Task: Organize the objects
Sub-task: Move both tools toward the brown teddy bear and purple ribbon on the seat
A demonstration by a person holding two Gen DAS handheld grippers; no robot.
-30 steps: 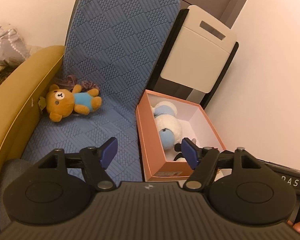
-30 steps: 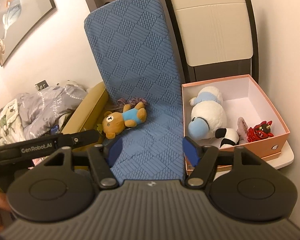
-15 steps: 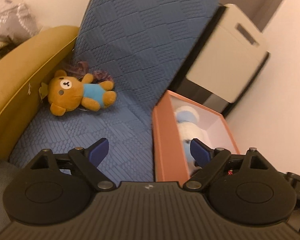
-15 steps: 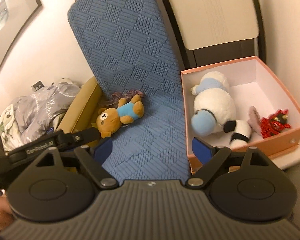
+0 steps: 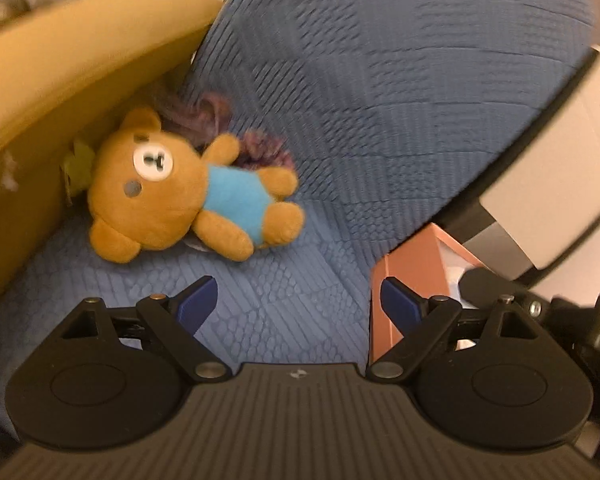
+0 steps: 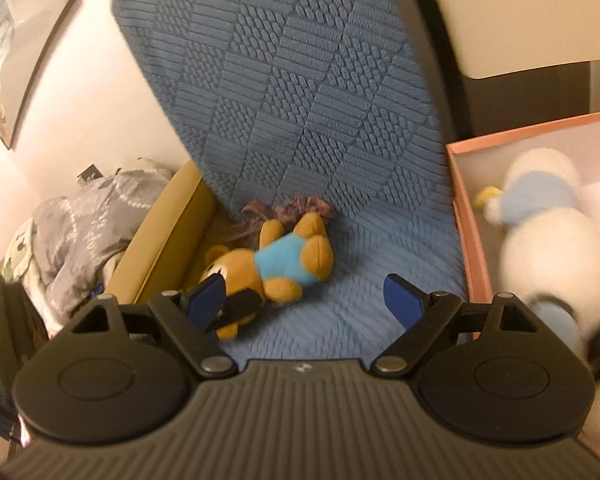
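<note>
A brown teddy bear in a blue shirt lies on its back on the blue quilted mat, head against the mustard side cushion. A purple fuzzy thing lies behind it. My left gripper is open and empty, a short way in front of the bear and to its right. My right gripper is open and empty over the mat; the bear lies just beyond its left fingertip. The pink box at right holds a white plush with blue.
A cream and black cabinet stands behind the pink box. A grey patterned blanket is heaped left of the mustard cushion. A framed picture hangs on the left wall.
Both grippers have moved forward and down toward the mat and swung left. The bear is now much larger in both views. Both stay open.
</note>
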